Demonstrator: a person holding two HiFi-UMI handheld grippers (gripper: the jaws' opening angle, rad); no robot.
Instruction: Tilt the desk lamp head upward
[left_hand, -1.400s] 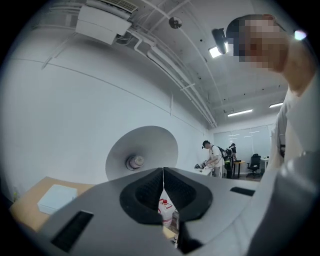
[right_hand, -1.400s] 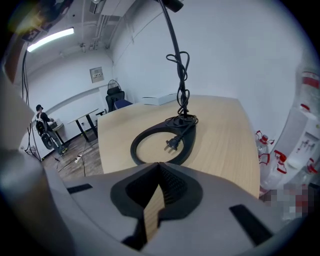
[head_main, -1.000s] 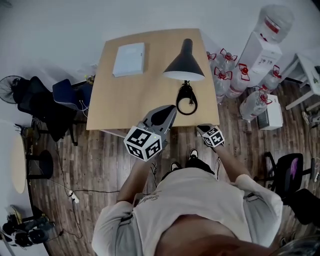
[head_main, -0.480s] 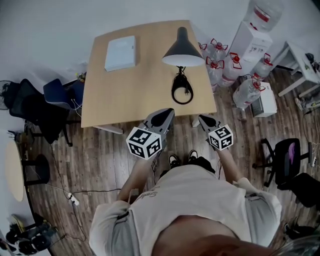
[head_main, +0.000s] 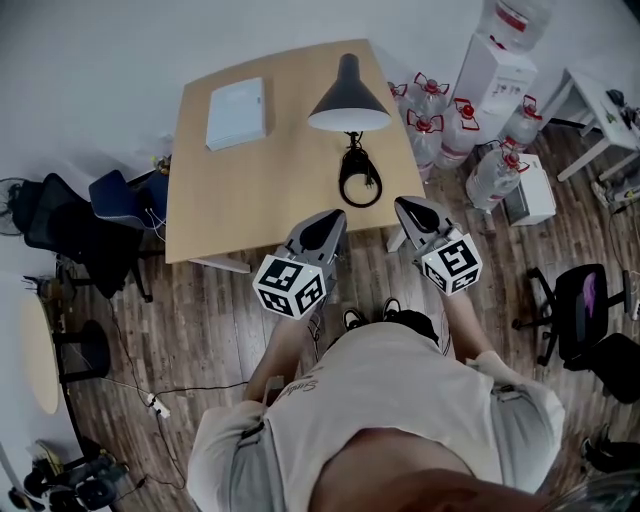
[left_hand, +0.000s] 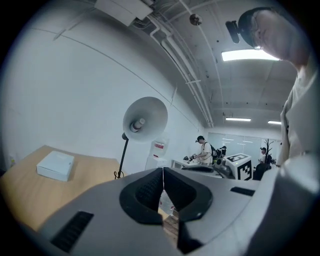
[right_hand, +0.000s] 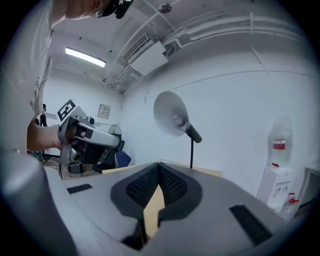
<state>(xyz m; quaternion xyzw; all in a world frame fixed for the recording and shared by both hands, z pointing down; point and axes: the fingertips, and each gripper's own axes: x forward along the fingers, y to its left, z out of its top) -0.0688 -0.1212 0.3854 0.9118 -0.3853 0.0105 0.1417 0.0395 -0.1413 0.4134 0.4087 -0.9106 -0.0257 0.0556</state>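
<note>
The black desk lamp (head_main: 348, 92) stands at the desk's far right, its shade facing down over a coiled cord (head_main: 358, 180). In the left gripper view the lamp head (left_hand: 145, 116) shows its pale inside and bulb atop a thin pole. The right gripper view shows the same lamp head (right_hand: 169, 114) tilted on its arm. My left gripper (head_main: 335, 216) and right gripper (head_main: 404, 206) hover at the desk's near edge, short of the lamp. Both are shut with nothing between them, as their own views show for the left gripper (left_hand: 162, 170) and the right gripper (right_hand: 159, 165).
A white box (head_main: 237, 113) lies on the wooden desk (head_main: 260, 190) at the far left. Water bottles (head_main: 440, 120) and a dispenser (head_main: 492, 70) stand to the desk's right. Dark chairs (head_main: 100, 205) crowd the left; another chair (head_main: 585, 320) is at right.
My right gripper has risen and moved forward to the desk's near edge, level with the left one. The head view has shifted slightly. The lamp has not moved.
</note>
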